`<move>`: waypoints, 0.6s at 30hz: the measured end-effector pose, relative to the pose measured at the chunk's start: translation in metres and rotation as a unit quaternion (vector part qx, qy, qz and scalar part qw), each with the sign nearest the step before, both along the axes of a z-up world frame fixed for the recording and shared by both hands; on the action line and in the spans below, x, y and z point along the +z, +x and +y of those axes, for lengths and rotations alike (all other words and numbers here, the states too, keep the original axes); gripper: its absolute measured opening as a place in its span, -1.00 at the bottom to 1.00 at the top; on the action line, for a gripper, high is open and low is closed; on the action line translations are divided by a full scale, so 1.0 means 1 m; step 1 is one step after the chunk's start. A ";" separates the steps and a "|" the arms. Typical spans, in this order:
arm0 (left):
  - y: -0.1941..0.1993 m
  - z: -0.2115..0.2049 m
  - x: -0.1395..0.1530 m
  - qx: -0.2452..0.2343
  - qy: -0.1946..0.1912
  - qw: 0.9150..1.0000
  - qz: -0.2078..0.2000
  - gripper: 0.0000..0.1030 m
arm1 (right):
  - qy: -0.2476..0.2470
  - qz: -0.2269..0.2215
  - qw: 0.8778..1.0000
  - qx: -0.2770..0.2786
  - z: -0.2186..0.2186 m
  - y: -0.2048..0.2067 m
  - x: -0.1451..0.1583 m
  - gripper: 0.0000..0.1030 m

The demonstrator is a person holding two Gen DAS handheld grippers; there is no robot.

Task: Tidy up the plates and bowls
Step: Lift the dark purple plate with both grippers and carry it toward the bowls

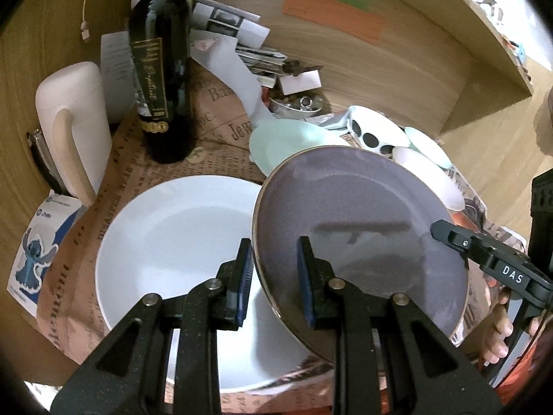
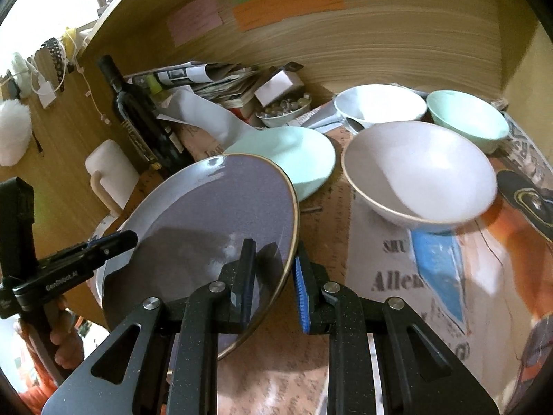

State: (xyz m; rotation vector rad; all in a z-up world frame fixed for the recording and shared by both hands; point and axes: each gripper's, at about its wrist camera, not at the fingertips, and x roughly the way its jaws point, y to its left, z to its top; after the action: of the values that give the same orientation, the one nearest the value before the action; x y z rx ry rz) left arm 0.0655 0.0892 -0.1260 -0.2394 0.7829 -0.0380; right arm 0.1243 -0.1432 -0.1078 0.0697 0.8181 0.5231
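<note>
A purple plate with a gold rim (image 1: 363, 207) hangs tilted in the air, held at two opposite edges. My left gripper (image 1: 275, 276) is shut on its left rim, and my right gripper (image 2: 273, 280) is shut on its right rim (image 2: 221, 207). Each gripper also shows in the other's view: the right gripper (image 1: 446, 233) and the left gripper (image 2: 126, 238). Under the purple plate lies a large white plate (image 1: 166, 235). A mint plate (image 2: 293, 152) rests behind it. To the right stand a pale bowl (image 2: 418, 169), a white bowl (image 2: 380, 103) and a mint bowl (image 2: 466, 117).
A dark wine bottle (image 1: 160, 69) and a white jug (image 1: 72, 121) stand at the back left. A small dish of trinkets (image 2: 285, 110) and a pile of papers (image 2: 221, 83) sit against the wooden back wall (image 2: 380, 45). Printed paper (image 2: 397, 276) covers the surface.
</note>
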 end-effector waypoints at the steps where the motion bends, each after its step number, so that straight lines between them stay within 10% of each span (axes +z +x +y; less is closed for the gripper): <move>1: -0.001 -0.003 0.000 0.000 -0.001 1.000 -0.001 -0.53 | -0.001 -0.001 1.000 0.000 -0.003 -0.002 0.000 -0.63; 18: -0.014 -0.054 -0.009 -0.014 -0.003 1.000 0.004 -0.53 | -0.016 0.007 1.000 -0.012 -0.047 -0.020 -0.007 -0.63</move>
State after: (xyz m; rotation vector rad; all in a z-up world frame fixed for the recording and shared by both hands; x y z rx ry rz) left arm 0.0518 0.0355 -0.1346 -0.2337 0.7940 -0.0663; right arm 0.1041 -0.1905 -0.1147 0.0533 0.8385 0.4879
